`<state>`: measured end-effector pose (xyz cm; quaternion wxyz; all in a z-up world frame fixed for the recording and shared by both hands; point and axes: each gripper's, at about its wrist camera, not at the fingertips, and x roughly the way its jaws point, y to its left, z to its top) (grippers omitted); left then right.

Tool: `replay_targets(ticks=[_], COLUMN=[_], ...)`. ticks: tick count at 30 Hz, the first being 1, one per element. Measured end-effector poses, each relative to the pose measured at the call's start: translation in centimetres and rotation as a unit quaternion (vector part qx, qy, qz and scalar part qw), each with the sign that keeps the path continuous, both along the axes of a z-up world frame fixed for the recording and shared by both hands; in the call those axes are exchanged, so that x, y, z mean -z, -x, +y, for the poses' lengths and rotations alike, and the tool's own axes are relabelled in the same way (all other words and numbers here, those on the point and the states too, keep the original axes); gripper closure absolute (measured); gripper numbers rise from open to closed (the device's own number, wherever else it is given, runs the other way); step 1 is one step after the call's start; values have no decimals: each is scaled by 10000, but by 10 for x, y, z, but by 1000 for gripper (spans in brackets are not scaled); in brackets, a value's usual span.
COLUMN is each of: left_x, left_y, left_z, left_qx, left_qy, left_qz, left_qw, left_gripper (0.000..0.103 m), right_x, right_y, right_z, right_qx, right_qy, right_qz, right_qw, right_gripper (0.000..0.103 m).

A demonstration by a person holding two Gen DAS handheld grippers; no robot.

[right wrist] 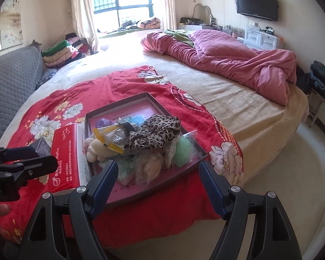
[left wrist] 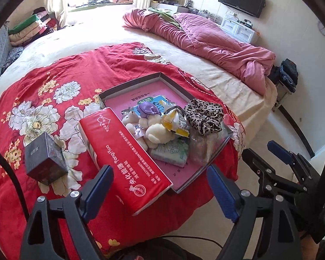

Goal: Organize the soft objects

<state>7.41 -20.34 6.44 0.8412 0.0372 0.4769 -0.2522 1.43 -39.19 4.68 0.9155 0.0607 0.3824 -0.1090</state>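
A shallow box tray [left wrist: 160,74] [right wrist: 145,95] with a pink inside lies on a red flowered blanket [left wrist: 75,73]. In it are a leopard-print cloth [left wrist: 203,114] [right wrist: 156,132], a white plush toy [left wrist: 153,130] [right wrist: 97,149], a yellow-edged packet [left wrist: 175,121], a green-white tissue pack [left wrist: 171,151], a clear bag of fluff [right wrist: 149,169] and a green puff [right wrist: 183,151]. A red tissue pack [left wrist: 123,156] [right wrist: 65,151] rests over the tray's left rim. My left gripper [left wrist: 160,169] and right gripper [right wrist: 158,163] hover open and empty at the tray's near edge.
A dark cube box [left wrist: 44,158] stands on the blanket left of the red pack. A crumpled pink quilt [left wrist: 205,36] lies across the bed's far right. Folded clothes [right wrist: 60,52] and a grey sofa [right wrist: 13,82] are at the left; pale floor [right wrist: 281,184] runs along the right.
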Motion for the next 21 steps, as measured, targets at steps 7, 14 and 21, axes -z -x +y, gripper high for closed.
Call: replay_targets(ticks=[7,14,21], left_x=[1,8,14], left_y=[20,38,54], left_z=[13,28,41], left_qx=[-96,-288,-373], left_qy=[-27,-161,-218], left_qz=[2,-74,-169], left_qw=[9999,9994,9989], left_gripper=[15,15,15], right_x=[-7,-14,-15], right_y=[17,39,56], right_z=[21,39,49], right_qx=[-42,113,190], right_qy=[35,268,299], right_qz=[127,45,-146], right_qw=[9999,9996,9993], right_gripper=[25,25,24])
